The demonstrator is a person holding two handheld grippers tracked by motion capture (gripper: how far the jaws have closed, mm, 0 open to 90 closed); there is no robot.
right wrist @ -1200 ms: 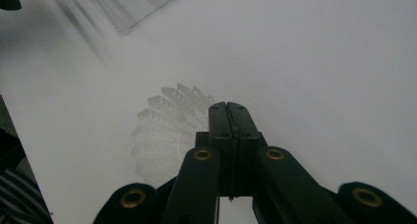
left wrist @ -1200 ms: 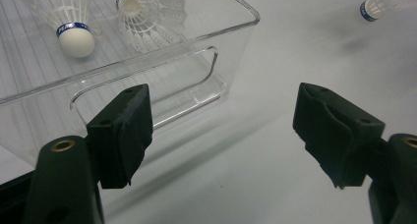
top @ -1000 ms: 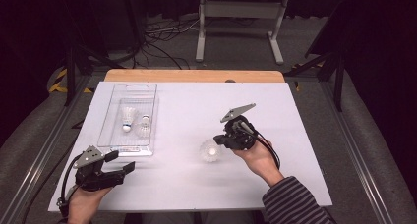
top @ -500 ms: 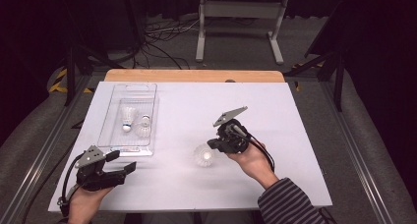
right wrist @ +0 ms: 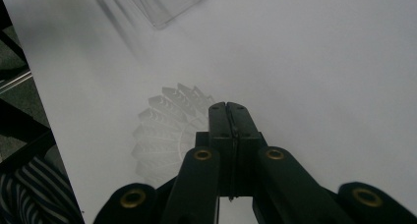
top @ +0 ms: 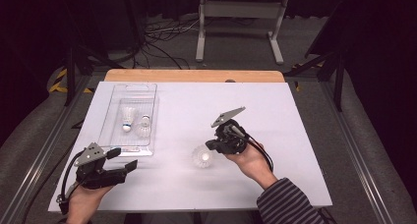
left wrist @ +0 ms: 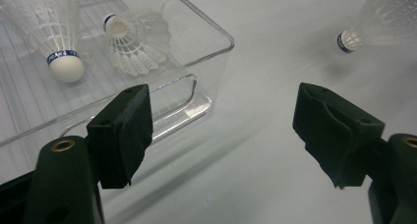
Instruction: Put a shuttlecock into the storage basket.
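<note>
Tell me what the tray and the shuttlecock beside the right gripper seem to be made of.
The tray looks like clear, glossy hard plastic: the table shows through its walls, its rim catches highlights, and its floor is ribbed. The loose shuttlecock has a white skirt with a regular moulded lattice, which suggests plastic rather than feathers, though that is uncertain. Its rounded base looks matte white with a blue band, perhaps cork or foam.

The high view looks forward and down from above the person's side, taking in the whole table (top: 295,135) from fairly far. The left gripper view sits low and close, facing the clear tray (left wrist: 216,42) at 11 o'clock and the loose shuttlecock (left wrist: 378,17) at 1 o'clock. The right gripper view looks steeply down on that shuttlecock (right wrist: 164,130) from very near; all three share it.
</note>
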